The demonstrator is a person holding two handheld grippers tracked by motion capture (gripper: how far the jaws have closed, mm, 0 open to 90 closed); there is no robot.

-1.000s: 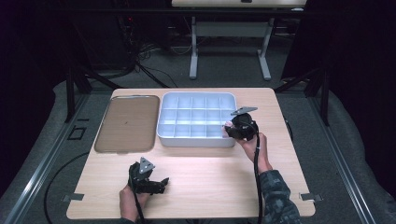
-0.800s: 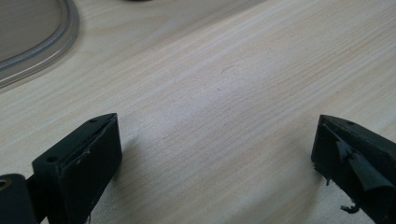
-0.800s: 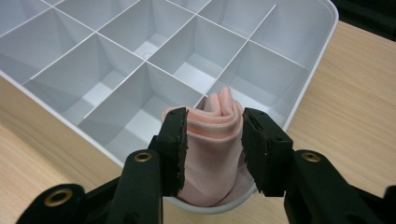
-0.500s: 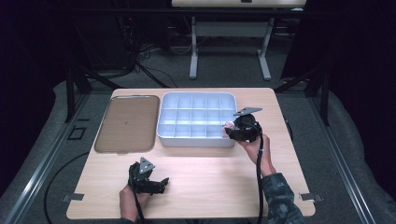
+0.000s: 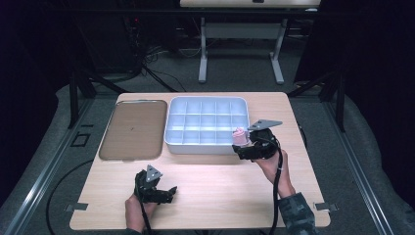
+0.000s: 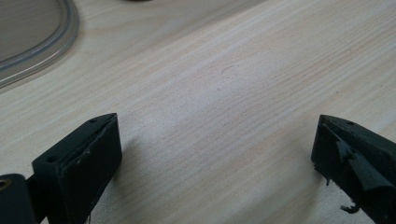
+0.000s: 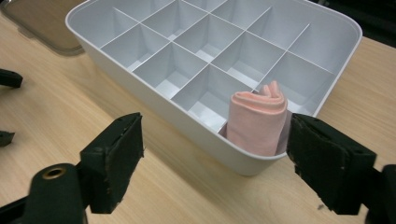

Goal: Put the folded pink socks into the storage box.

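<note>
A pink rolled cloth [image 5: 239,135] stands upright in the near right corner compartment of the white divided box [image 5: 169,139]. My right gripper [image 5: 243,148] hovers just in front of that corner, off the box. In the right gripper view its jaws have just been opening and stand wide apart, my right gripper [image 7: 212,158] holding nothing, with the pink roll [image 7: 257,121] beyond them inside the box [image 7: 154,100]. My left gripper [image 5: 164,192] rests low near the table's front edge. In the left gripper view my left gripper [image 6: 215,154] is open over bare wood.
A brown lid [image 5: 131,128] lies flat to the left of the box, its rounded edge [image 6: 32,42] showing in the left gripper view. The box's other compartments hold nothing. Bare wooden table [image 5: 220,196] stretches between the box and the front edge.
My right gripper drew back from the box's corner toward the person and rose a little. Its jaws opened and the pink roll stayed in the compartment. The left gripper kept still.
</note>
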